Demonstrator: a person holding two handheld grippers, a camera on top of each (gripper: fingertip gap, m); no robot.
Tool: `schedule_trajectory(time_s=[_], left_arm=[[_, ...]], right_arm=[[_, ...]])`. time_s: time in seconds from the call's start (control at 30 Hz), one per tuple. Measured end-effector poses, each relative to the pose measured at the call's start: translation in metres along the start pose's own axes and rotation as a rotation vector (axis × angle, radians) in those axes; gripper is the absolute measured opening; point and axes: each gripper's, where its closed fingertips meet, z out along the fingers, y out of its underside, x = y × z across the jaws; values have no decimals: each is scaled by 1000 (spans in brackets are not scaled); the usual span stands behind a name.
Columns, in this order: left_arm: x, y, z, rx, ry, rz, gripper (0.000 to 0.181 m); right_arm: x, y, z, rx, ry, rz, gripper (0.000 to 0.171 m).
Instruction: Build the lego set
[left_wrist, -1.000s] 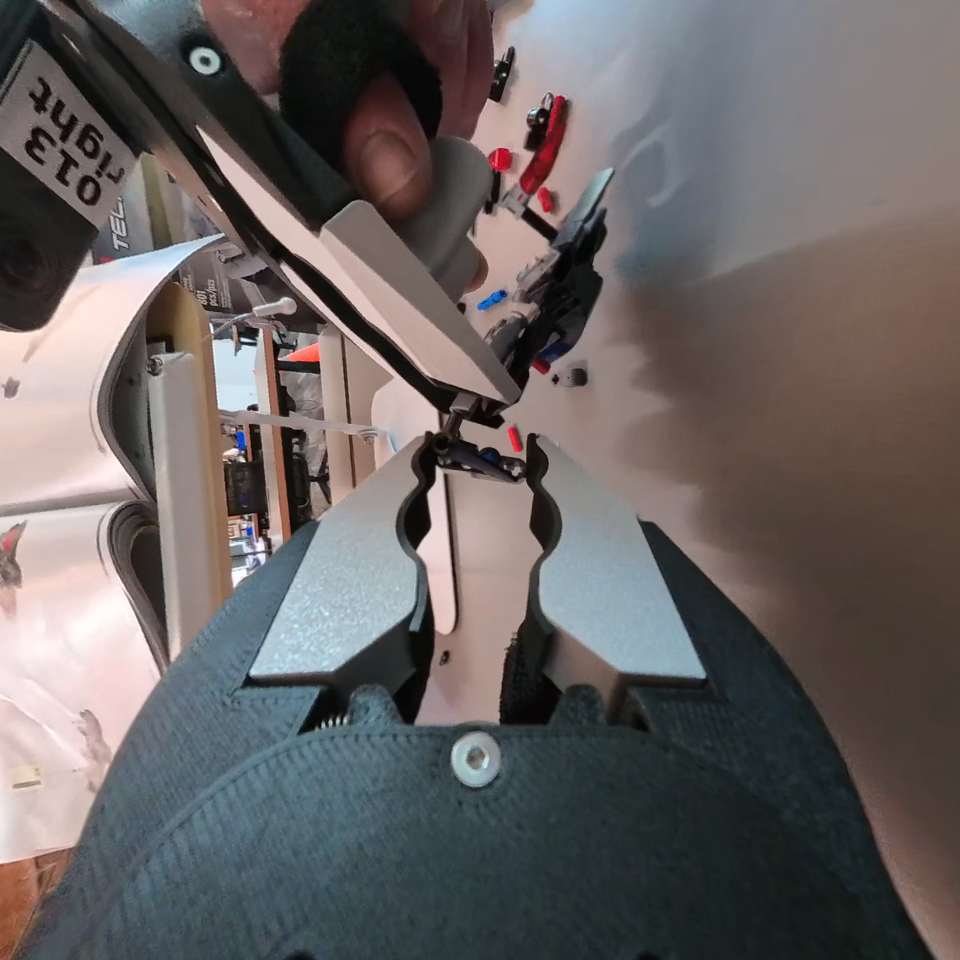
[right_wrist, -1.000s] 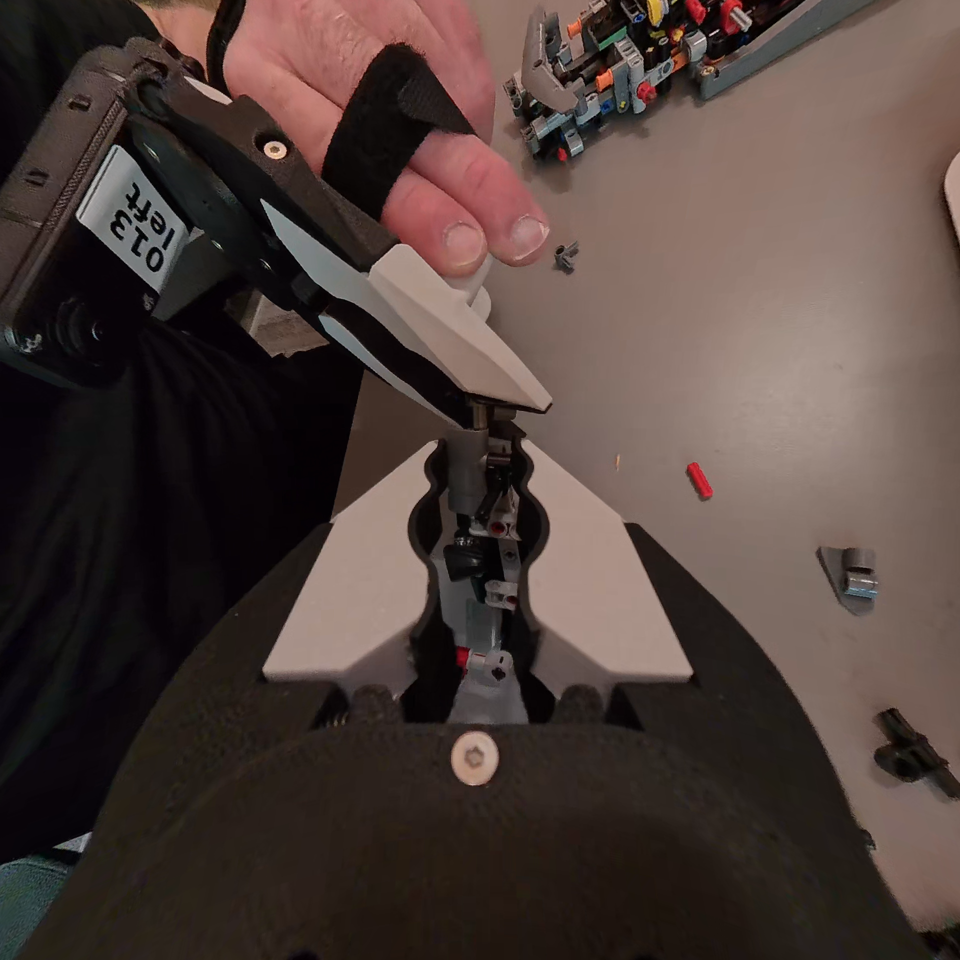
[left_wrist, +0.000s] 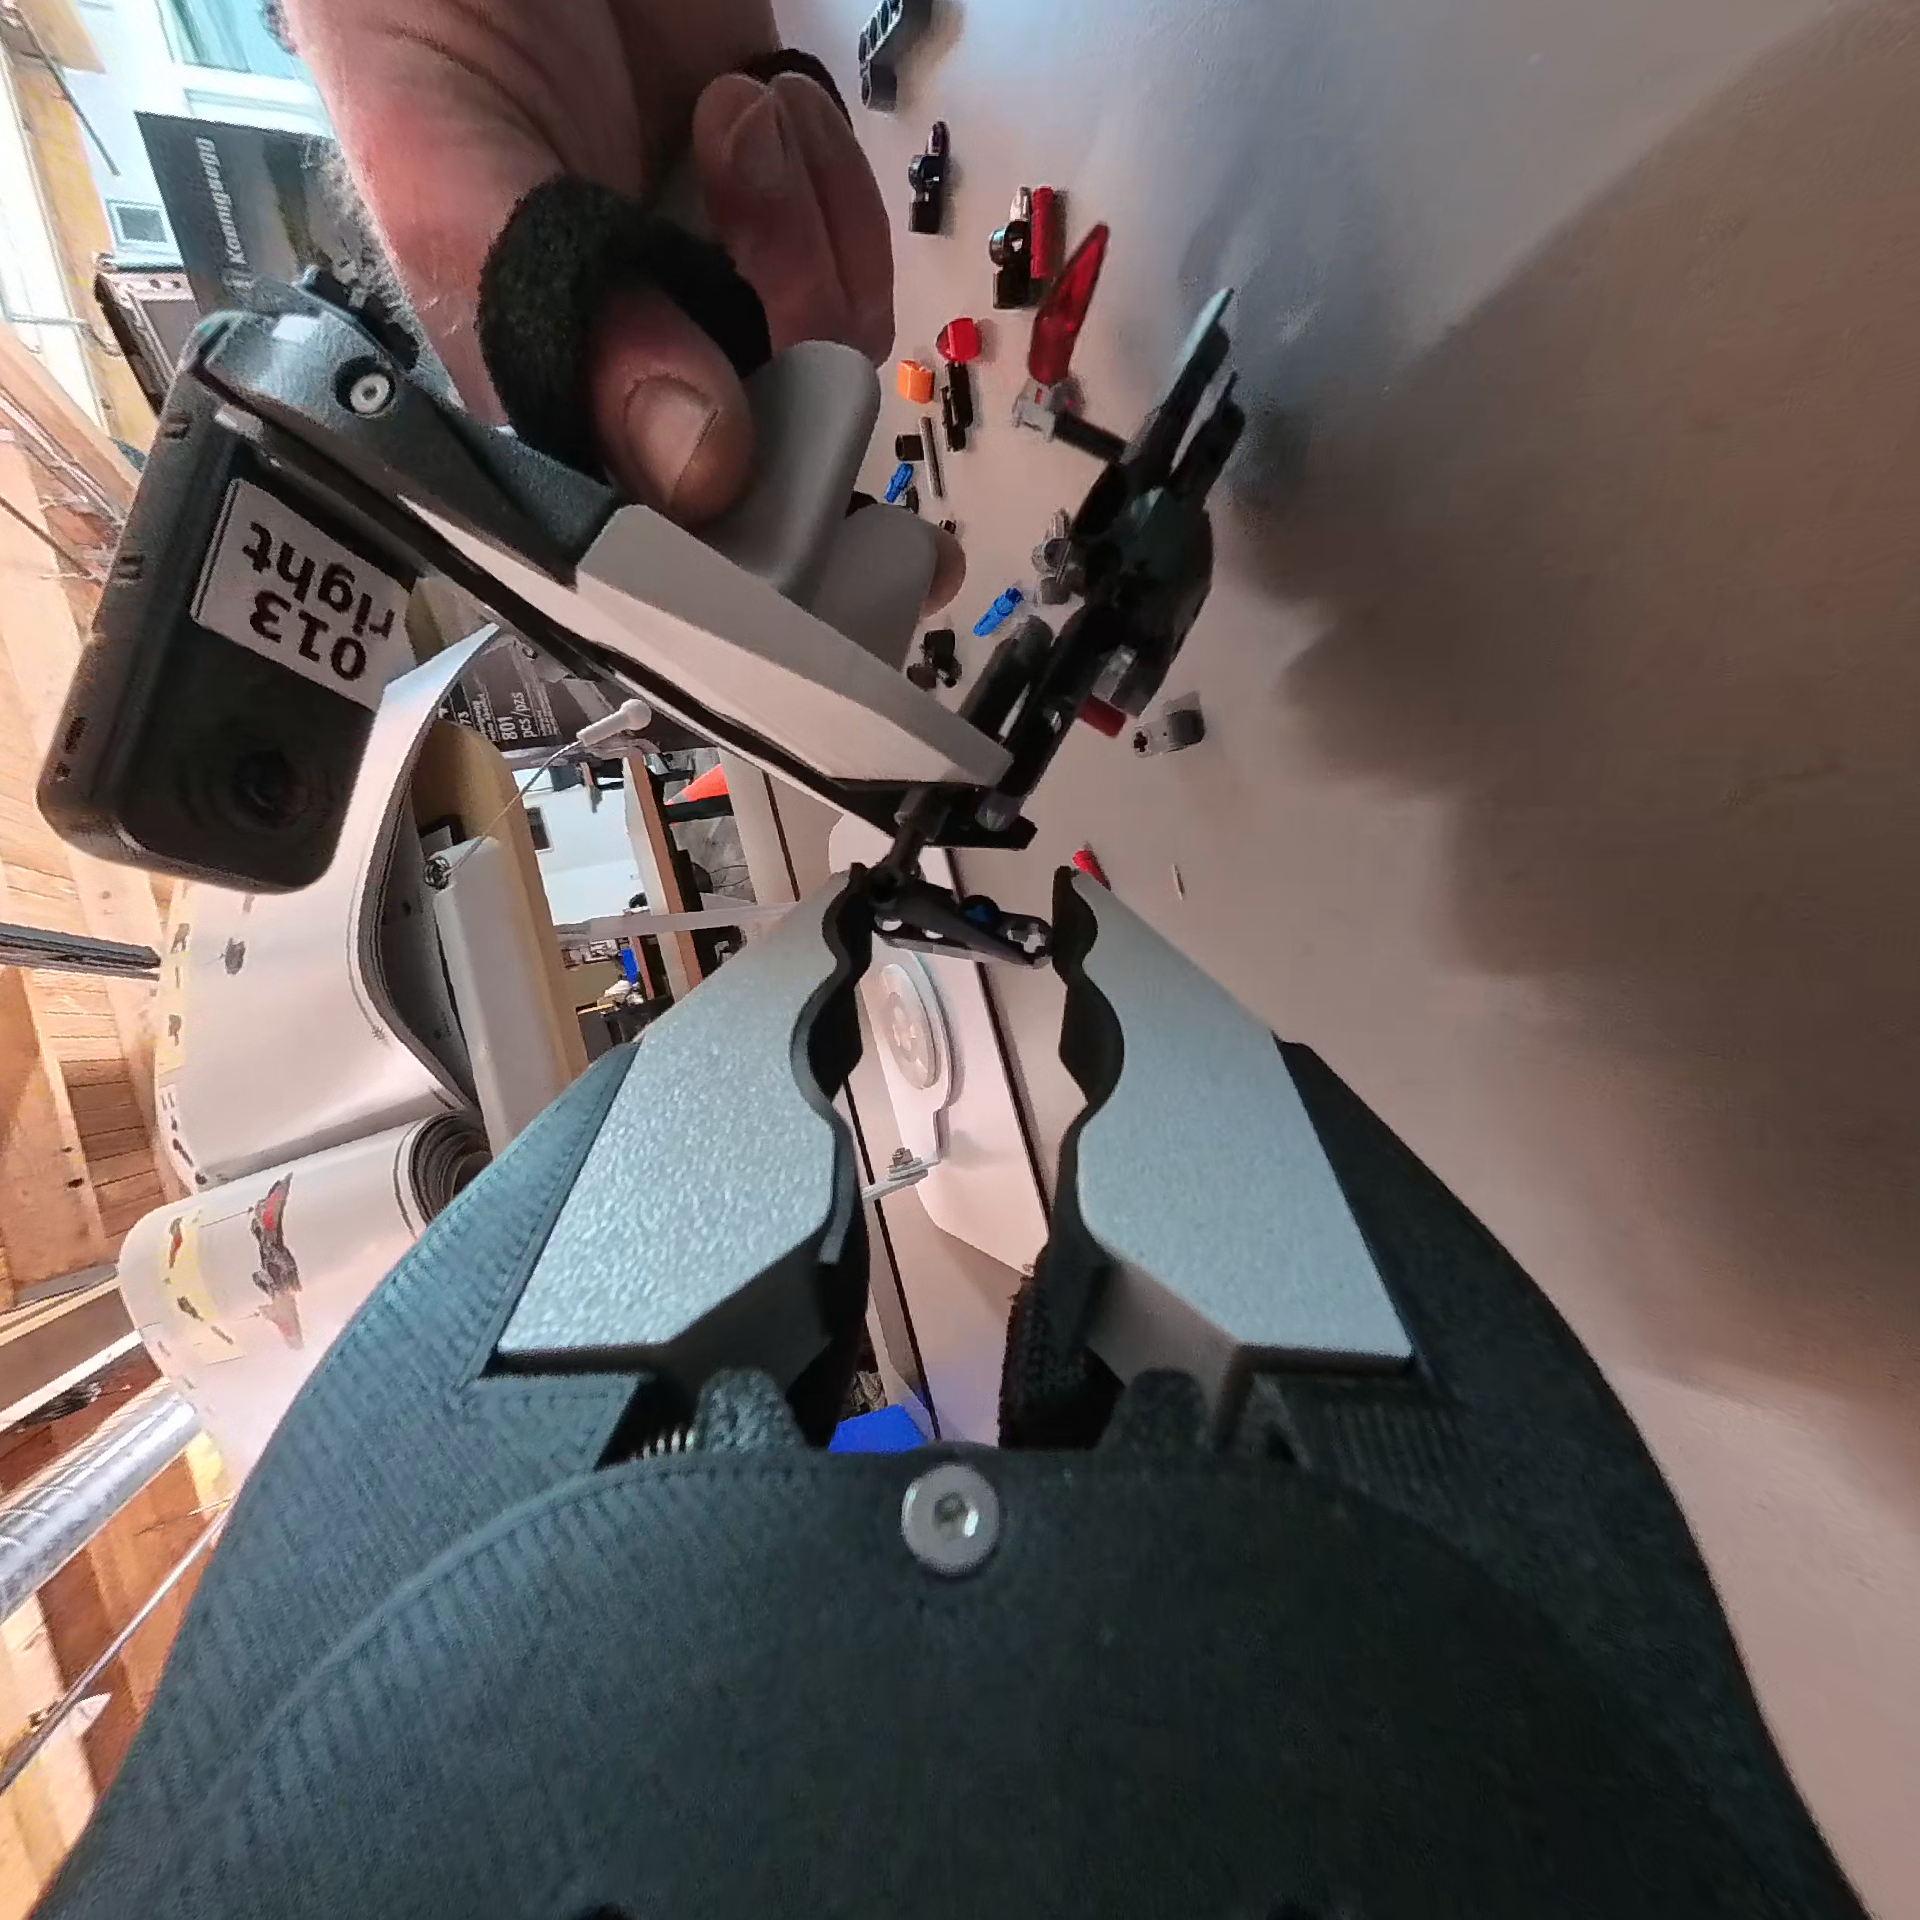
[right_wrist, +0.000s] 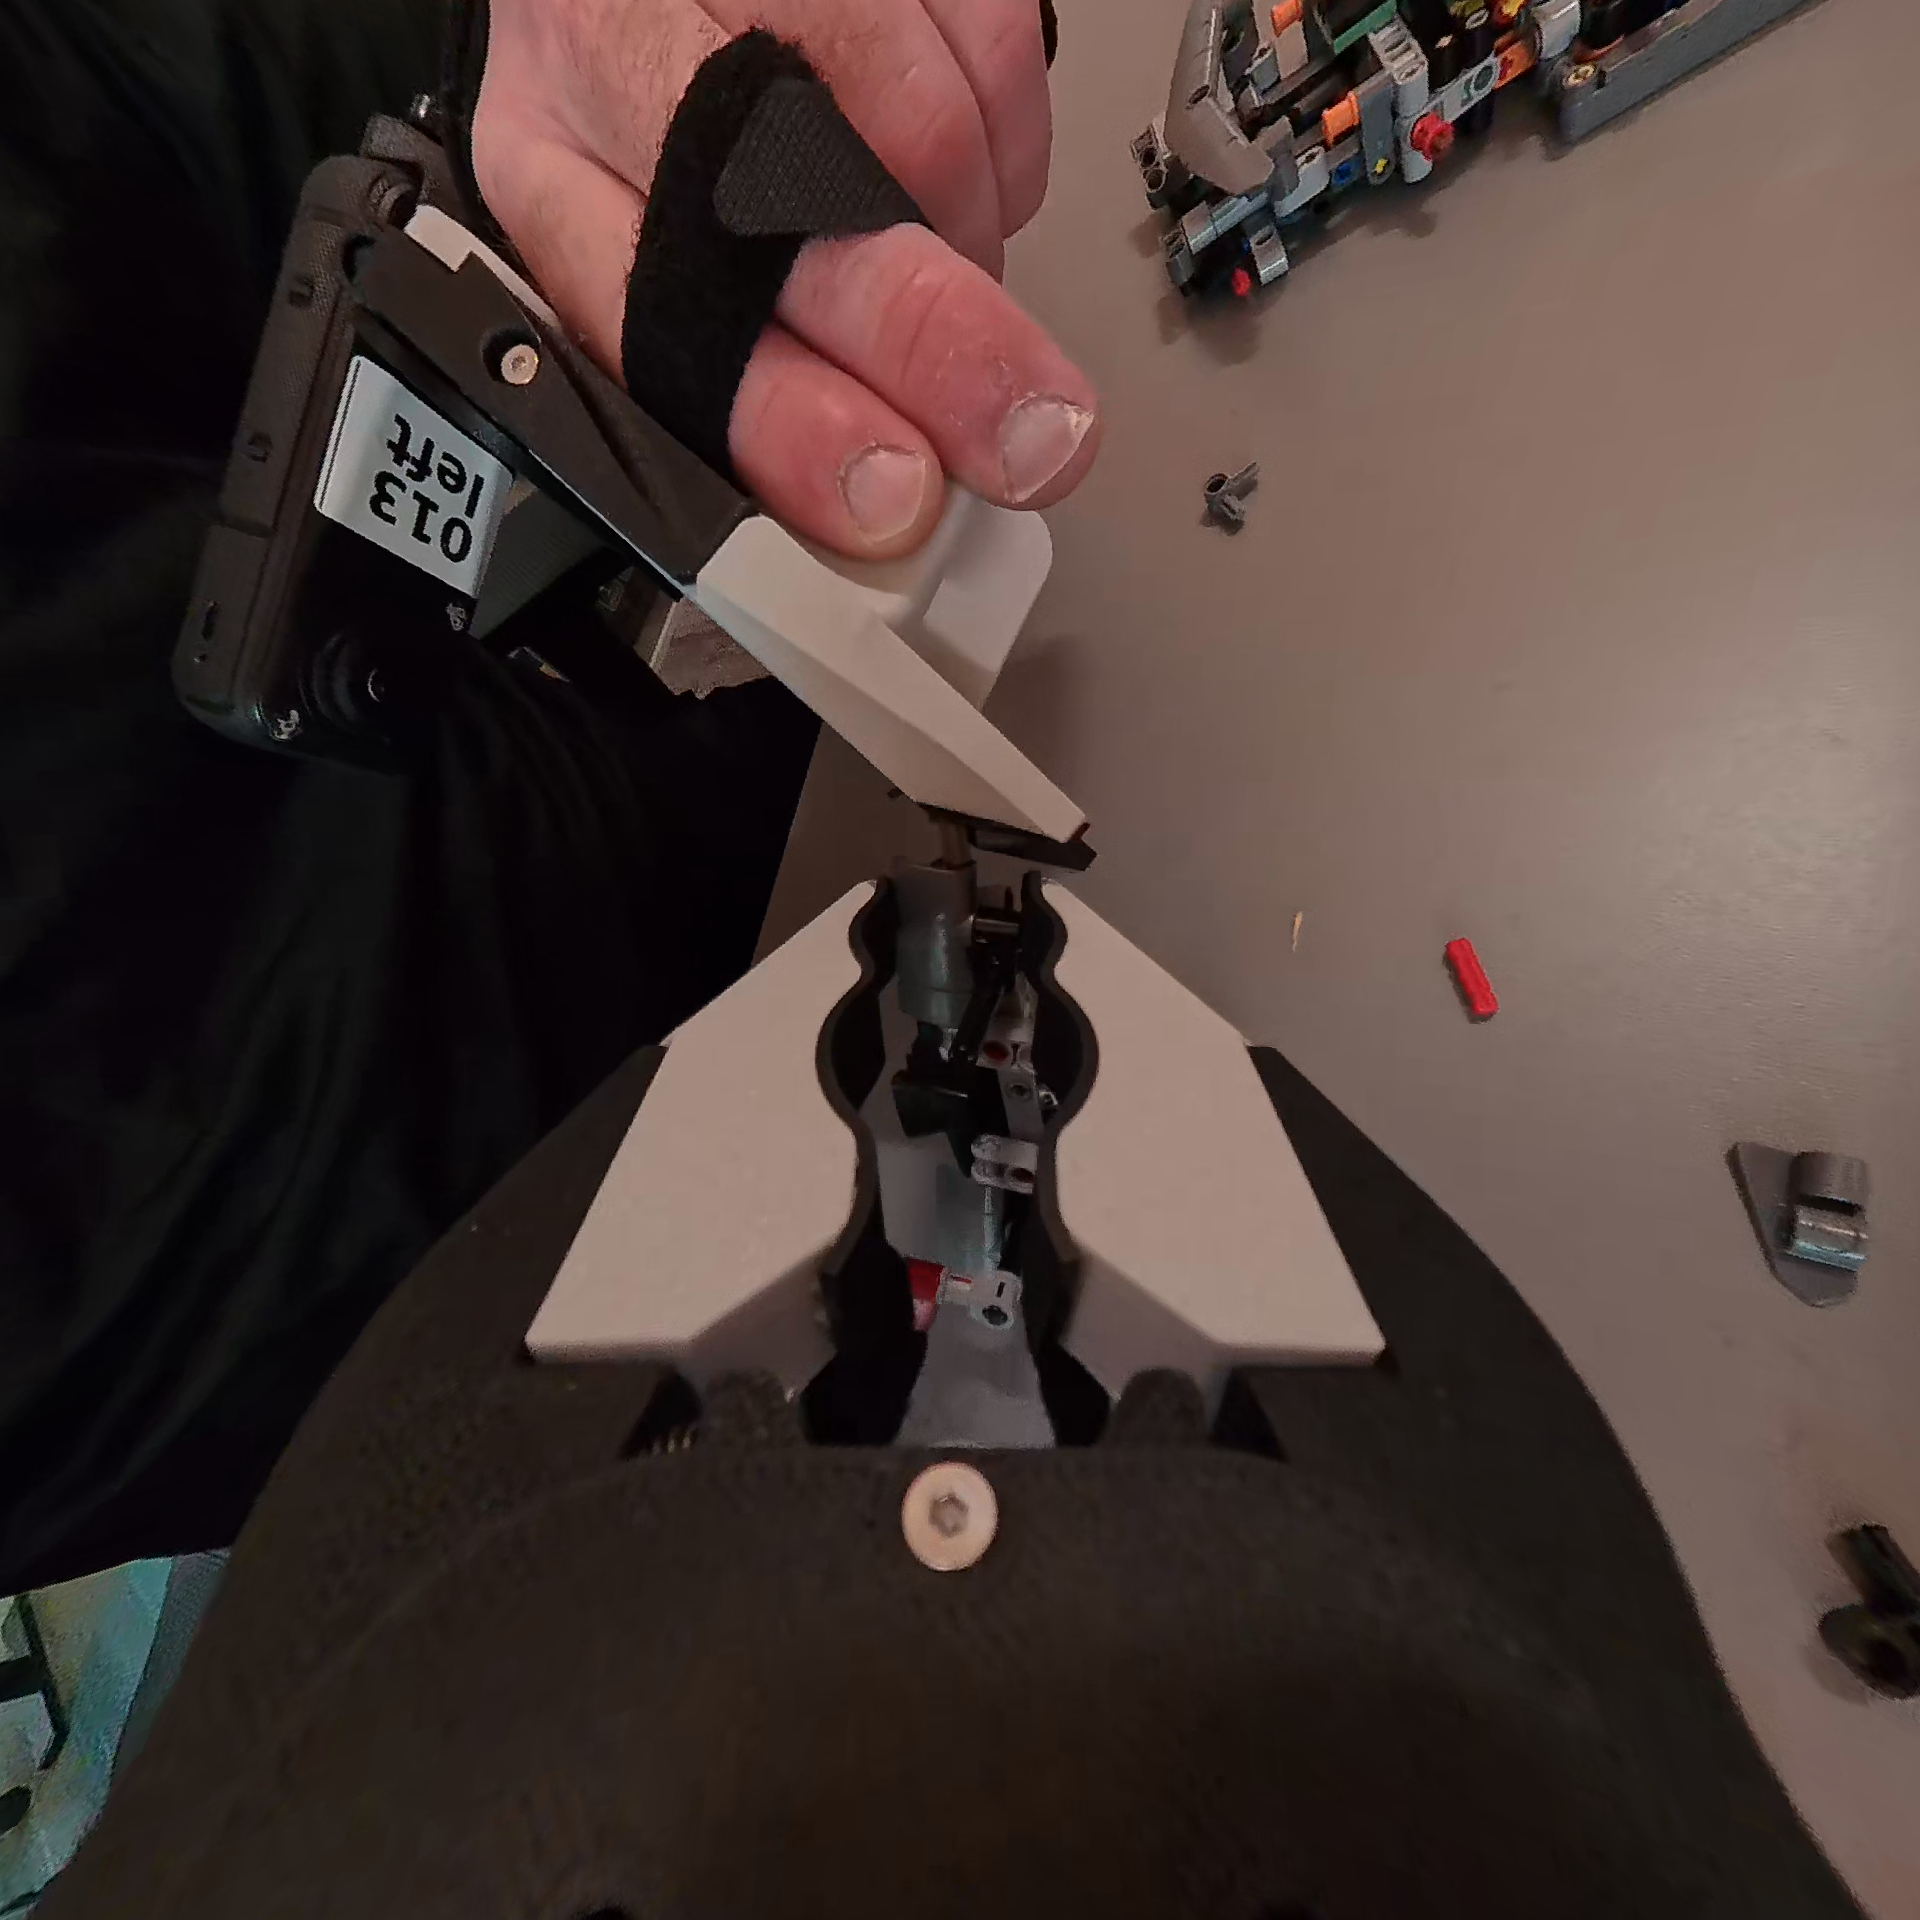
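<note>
**Both grippers working on one little lego sub-assembly**

Left wrist view: the left gripper (left_wrist: 951, 914) had its fingers spread fairly wide, with a small dark link piece (left_wrist: 961, 927) bridging the tips at centre frame, so it looked pinched by its ends. The right gripper (left_wrist: 971, 805) came in from the upper left, its tips meeting that piece from above. Loose lego parts (left_wrist: 1039, 312) lay scattered on the table (left_wrist: 1558, 727) toward the top, beside a dark partial build (left_wrist: 1153, 561).

Right wrist view: the right gripper (right_wrist: 961, 894) was nearly closed around a grey and black sub-assembly (right_wrist: 961, 1060) running down between its fingers, mid-frame. The left gripper (right_wrist: 1023, 831) pinched its top end. A bigger lego model (right_wrist: 1351, 125) sat upper right, and a red pin (right_wrist: 1470, 977) at right.
</note>
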Motion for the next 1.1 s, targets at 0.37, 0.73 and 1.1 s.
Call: schedule_trajectory(time_s=[0.37, 0.73, 1.1], left_arm=[[0, -4, -1, 25, -12, 92, 33], [3, -2, 2, 3, 27, 171, 32], [-1, 2, 5, -48, -3, 136, 32]], right_arm=[[-4, 3, 1, -38, -42, -3, 21], [-3, 6, 4, -94, -42, -12, 19], [-1, 2, 2, -58, -49, 4, 19]])
